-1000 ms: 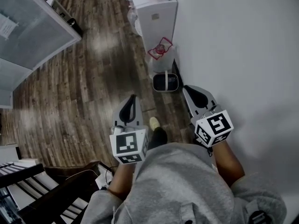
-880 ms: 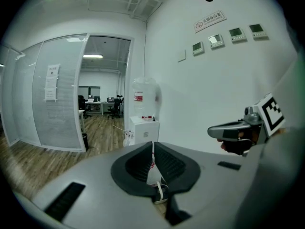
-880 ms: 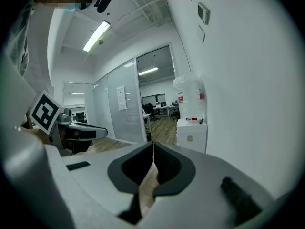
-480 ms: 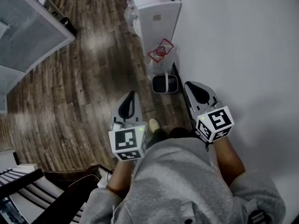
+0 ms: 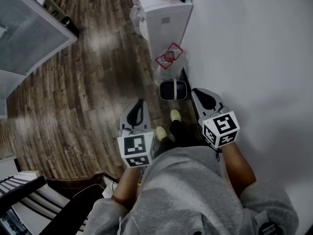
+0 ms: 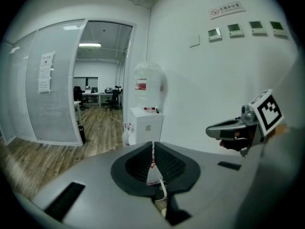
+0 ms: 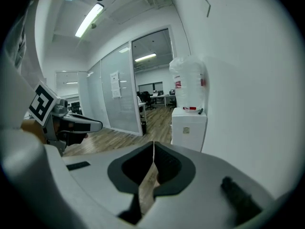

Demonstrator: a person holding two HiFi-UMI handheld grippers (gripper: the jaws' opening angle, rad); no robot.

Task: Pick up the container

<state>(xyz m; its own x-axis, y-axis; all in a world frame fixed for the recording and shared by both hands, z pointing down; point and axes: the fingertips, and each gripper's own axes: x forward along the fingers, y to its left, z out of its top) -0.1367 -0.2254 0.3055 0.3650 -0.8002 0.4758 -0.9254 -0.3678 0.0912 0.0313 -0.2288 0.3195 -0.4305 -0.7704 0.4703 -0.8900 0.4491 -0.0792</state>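
While we stand over the wooden floor [image 5: 88, 82] with the white wall [image 5: 254, 58] close on our right, the container [image 5: 173, 89] sits low ahead of us. It is a small white tub with a dark rim, on the floor at the foot of the wall. It is just nearer than the water dispenser [image 5: 164, 18] and the red-printed bag [image 5: 168, 58] beside it.

The left gripper [image 5: 141, 103] and the right gripper [image 5: 194, 91] are both held out above the floor. Each has its jaws pressed together with nothing between them, and neither touches the container.

We judge the step in hand to be the approach. To do it well we should spread the jaws of the right gripper, which is the nearer one, before we come down. Then we lower it straight and take one wall of the tub at the rim.

The wall bars the right side, while the dispenser and the bag crowd the far side. Our shoes [image 5: 175, 115] stand just near the tub. The open room lies to the left over bare floor, well clear of the glass partition [image 5: 29, 33], so we should lift that way.
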